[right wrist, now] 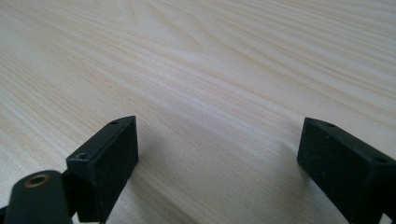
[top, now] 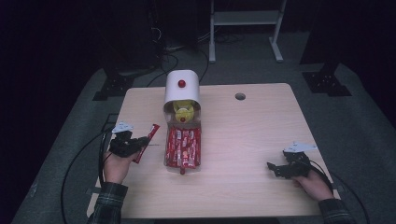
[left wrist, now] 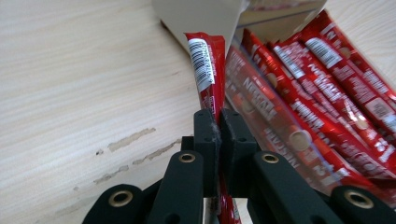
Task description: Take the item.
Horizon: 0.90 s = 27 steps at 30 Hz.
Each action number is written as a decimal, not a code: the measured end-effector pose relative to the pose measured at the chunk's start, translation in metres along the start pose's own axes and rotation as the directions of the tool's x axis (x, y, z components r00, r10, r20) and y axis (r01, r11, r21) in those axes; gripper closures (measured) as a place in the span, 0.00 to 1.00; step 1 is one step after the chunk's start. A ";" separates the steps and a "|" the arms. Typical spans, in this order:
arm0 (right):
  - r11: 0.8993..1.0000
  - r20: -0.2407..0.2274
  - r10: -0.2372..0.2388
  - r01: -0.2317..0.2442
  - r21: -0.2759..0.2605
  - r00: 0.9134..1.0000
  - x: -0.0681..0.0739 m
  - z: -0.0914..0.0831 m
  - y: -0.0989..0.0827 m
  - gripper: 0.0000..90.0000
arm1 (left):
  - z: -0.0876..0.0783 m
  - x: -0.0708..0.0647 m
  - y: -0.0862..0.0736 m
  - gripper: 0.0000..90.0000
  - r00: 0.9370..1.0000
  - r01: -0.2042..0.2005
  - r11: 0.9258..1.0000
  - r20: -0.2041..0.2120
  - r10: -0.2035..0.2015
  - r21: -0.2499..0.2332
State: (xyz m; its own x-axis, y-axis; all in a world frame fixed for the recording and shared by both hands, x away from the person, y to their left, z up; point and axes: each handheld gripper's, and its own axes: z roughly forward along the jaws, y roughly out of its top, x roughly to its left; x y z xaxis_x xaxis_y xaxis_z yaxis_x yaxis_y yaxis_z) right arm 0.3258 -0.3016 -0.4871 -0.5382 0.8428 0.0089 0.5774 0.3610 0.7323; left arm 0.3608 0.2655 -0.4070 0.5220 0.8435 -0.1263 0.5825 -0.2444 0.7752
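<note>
A white dispenser (top: 182, 88) with a red knob stands at the table's back middle, and a clear tray (top: 183, 148) in front of it holds several red stick sachets (left wrist: 322, 88). My left gripper (top: 140, 143) sits left of the tray, shut on one red sachet (top: 148, 140) that points up and away past the jaws (left wrist: 205, 70). The sachet's barcode end reaches toward the dispenser's base (left wrist: 201, 18). At the table's right front, my right gripper (top: 275, 169) rests low over bare wood, its jaws wide open with nothing between them (right wrist: 217, 163).
The light wooden table (top: 252, 130) has a round cable hole (top: 240, 96) at the back right. Scuff marks (left wrist: 126, 140) show on the wood left of my left gripper. Cables trail off the table's left edge. A metal frame stands on the floor behind.
</note>
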 end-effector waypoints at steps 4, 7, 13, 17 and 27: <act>1.000 0.000 0.000 0.000 0.000 1.000 0.000 0.000 0.000 0.13 | 0.007 0.003 -0.003 0.95 1.000 0.005 1.000 -0.004 -0.005 0.021; 1.000 0.000 0.000 0.000 0.000 1.000 0.000 0.000 0.000 0.13 | 0.011 0.005 -0.005 0.95 1.000 0.004 0.999 -0.002 -0.004 0.036; 1.000 0.000 0.000 0.000 0.000 1.000 0.000 0.000 0.000 0.13 | 0.026 0.005 -0.009 0.95 1.000 0.013 0.997 -0.001 -0.013 0.079; 1.000 0.000 0.000 0.000 0.000 1.000 0.000 0.000 0.000 0.13 | 0.035 0.004 -0.010 0.95 1.000 0.007 0.995 -0.001 -0.007 0.101; 1.000 0.000 0.000 0.000 0.000 1.000 0.000 0.000 0.000 0.13 | 0.049 0.004 -0.015 0.95 1.000 0.009 0.990 0.012 -0.011 0.140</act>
State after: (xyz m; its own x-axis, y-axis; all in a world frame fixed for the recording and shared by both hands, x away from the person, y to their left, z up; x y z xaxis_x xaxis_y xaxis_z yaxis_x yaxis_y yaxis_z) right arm 0.3259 -0.3016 -0.4871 -0.5383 0.8427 0.0086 0.5772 0.3613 0.7323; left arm 0.3847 0.2490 -0.4497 0.5231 0.8403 -0.1424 0.6688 -0.3011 0.6797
